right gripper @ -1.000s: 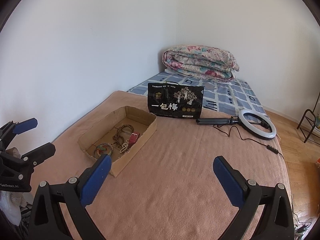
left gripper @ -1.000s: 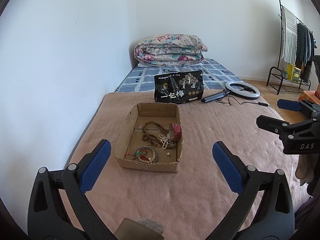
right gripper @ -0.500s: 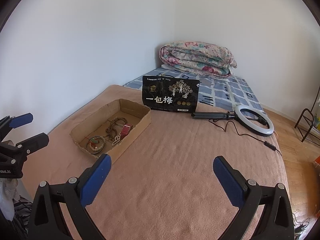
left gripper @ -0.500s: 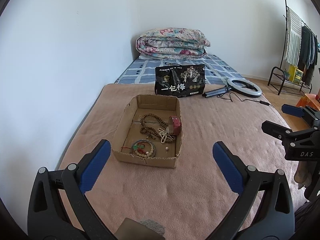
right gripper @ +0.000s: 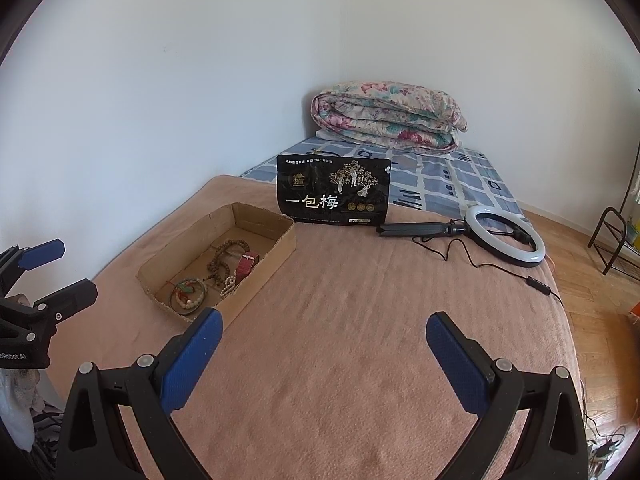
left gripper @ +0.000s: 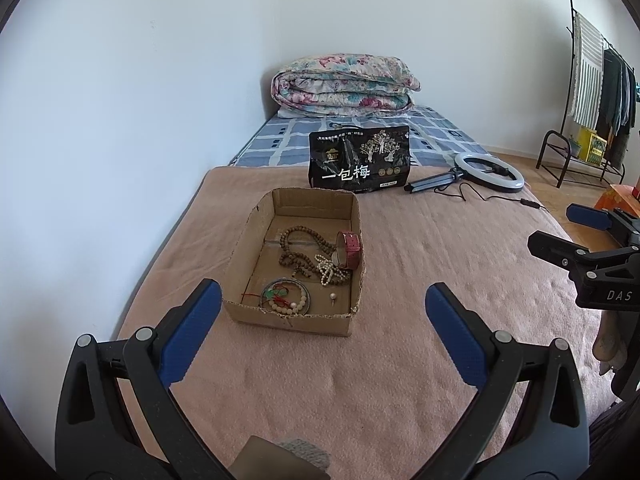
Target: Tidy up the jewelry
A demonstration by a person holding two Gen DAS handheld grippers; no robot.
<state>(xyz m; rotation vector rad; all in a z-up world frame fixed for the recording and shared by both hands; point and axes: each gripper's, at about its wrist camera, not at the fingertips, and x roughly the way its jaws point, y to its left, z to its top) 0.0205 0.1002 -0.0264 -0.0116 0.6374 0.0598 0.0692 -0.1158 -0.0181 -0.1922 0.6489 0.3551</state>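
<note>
Left wrist view: left gripper [left gripper: 322,306] hangs above the pink blanket [left gripper: 420,320], jaws spread wide, nothing between the blue pads. Just ahead of it, a shallow cardboard box [left gripper: 296,316] sits on the blanket, near the wall-side edge. Inside the box: a long string of brown beads [left gripper: 298,246] toward the middle; a red watch [left gripper: 350,249] against the right wall, on its edge; a short strand of pale beads [left gripper: 325,267] touching the brown ones; a bracelet of pale beads with green and red bits [left gripper: 286,297] at the near end; a small pin with a round head [left gripper: 332,298] lying apart near the front wall.

Behind the box, a black bag with white characters [left gripper: 359,164] stands upright. A ring light [left gripper: 490,176] lies flat to its right, cable trailing over the blanket. Folded floral quilt [left gripper: 344,86] at the far end of the bed, on a blue checked sheet [left gripper: 280,144]. Clothes rack [left gripper: 596,92] at far right.

Right wrist view: right gripper [right gripper: 324,340] also over the blanket, jaws wide apart, holding nothing. Box lies ahead and to its left; open blanket straight ahead.
</note>
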